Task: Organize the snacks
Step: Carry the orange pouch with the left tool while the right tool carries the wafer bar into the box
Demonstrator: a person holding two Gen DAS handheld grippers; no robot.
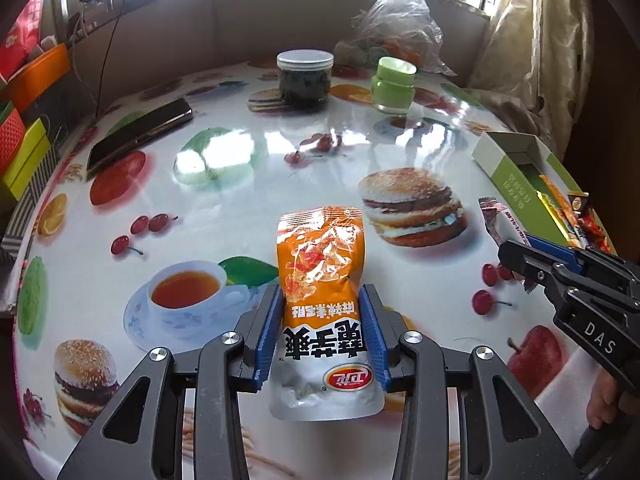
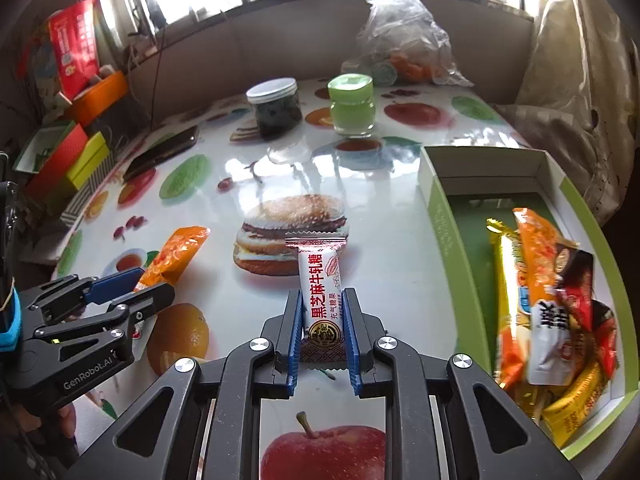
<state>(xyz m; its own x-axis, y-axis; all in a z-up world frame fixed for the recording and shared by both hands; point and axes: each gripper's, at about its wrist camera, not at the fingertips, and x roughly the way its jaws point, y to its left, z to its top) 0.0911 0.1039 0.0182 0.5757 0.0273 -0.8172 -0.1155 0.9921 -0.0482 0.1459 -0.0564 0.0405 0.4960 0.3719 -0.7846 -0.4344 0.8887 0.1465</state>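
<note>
On the fruit-print counter (image 1: 248, 208), the left hand-held gripper (image 1: 322, 332), angled downward, pinches an orange snack pouch (image 1: 320, 280) mid-counter; the right hand-held gripper (image 2: 322, 336), likewise tilted, clamps a white candy bar (image 2: 318, 284), seemingly just lifted, beside the green box (image 2: 440, 216) at the right edge.

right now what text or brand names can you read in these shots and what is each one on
"黑芝麻牛轧糖": white candy bar held in the right gripper.
"卫龙" logo: orange snack pouch held in the left gripper; its large black characters appear upside down, not surely readable.
"DAS": right gripper body, left wrist view.
"GenRobot.AI": left gripper body, right wrist view.
Print on the green box, the red pack and the packets in the box: too small or blurred.
</note>
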